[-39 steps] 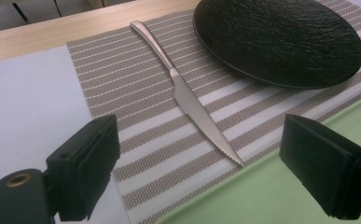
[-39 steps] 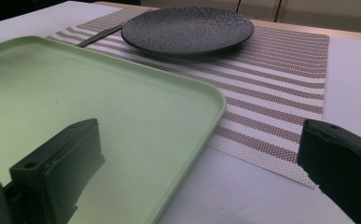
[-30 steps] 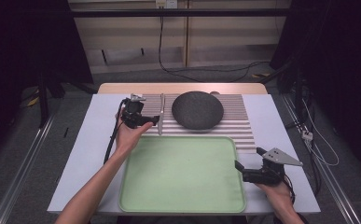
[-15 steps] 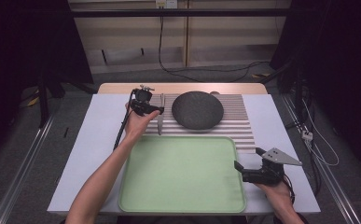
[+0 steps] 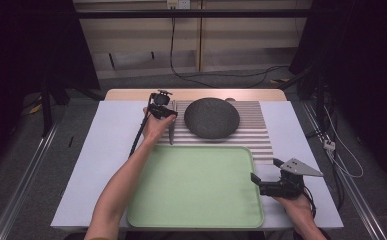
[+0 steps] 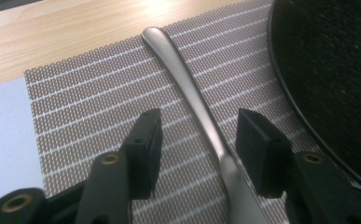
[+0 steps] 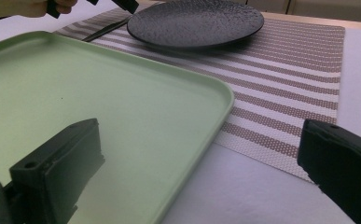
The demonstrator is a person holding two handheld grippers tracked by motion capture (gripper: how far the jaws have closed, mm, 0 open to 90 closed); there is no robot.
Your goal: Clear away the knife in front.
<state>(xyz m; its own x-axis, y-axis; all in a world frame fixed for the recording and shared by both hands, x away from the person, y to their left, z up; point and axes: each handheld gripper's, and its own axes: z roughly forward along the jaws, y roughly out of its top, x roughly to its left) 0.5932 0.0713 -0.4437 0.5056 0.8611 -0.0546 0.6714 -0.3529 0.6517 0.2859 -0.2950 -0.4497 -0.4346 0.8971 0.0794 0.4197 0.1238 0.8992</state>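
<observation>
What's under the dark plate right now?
The dark plate rests on the striped placemat, beside a metal utensil straddled by the open left gripper. Whatever lies directly beneath the plate is covered.

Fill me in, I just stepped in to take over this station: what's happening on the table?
A person is working with a pair of tongs in each hand. The left tongs are open, straddling the handle of a metal utensil that lies on the striped placemat beside a dark plate; they have not closed on it yet. The right tongs hover open at the right edge of an empty green tray at the front of the table.
</observation>
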